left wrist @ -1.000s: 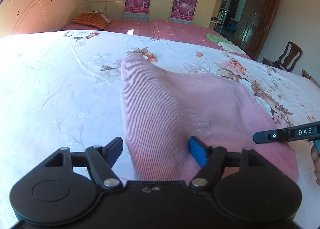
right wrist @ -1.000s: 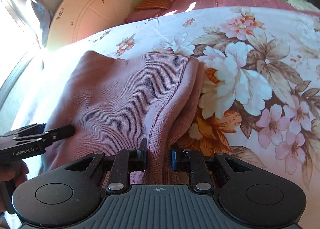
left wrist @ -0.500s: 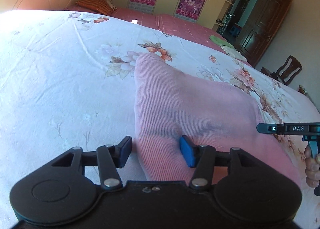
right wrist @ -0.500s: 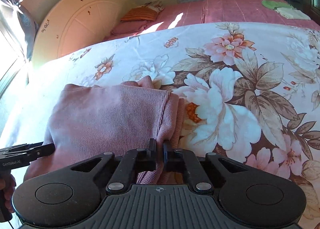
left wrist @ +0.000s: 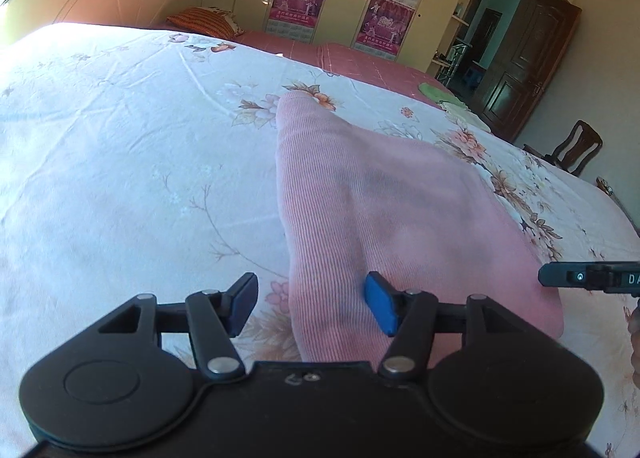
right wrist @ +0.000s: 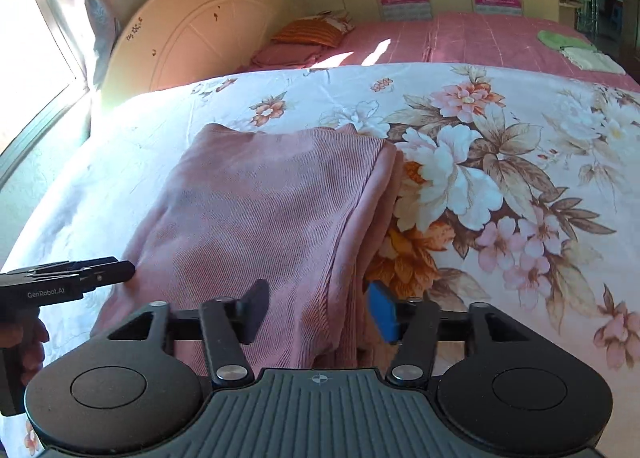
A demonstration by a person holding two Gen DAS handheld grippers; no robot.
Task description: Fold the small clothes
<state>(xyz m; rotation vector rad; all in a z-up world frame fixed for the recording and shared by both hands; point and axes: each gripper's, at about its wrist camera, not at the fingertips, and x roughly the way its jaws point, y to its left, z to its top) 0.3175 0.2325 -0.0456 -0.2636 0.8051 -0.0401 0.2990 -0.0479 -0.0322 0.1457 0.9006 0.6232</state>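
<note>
A pink ribbed garment [left wrist: 384,209] lies folded flat on the floral bedsheet [left wrist: 120,161]; it also shows in the right wrist view [right wrist: 264,217]. My left gripper [left wrist: 310,304] is open, its jaws straddling the garment's near left edge. My right gripper [right wrist: 320,308] is open, its jaws on either side of the garment's near right folded edge. The right gripper's tip [left wrist: 588,280] shows at the right of the left wrist view. The left gripper's tip [right wrist: 76,274] shows at the left of the right wrist view.
A second bed with a pink cover [right wrist: 480,37] lies beyond, with green and white cloths [right wrist: 568,45] and an orange pillow [right wrist: 312,31]. A headboard [right wrist: 200,37] stands at the back left. A wooden chair [left wrist: 576,147] and a dark door [left wrist: 524,69] are at the right.
My right gripper has opened and let go of the garment's folded edge. My left gripper has opened wider. Both have drawn back a little.
</note>
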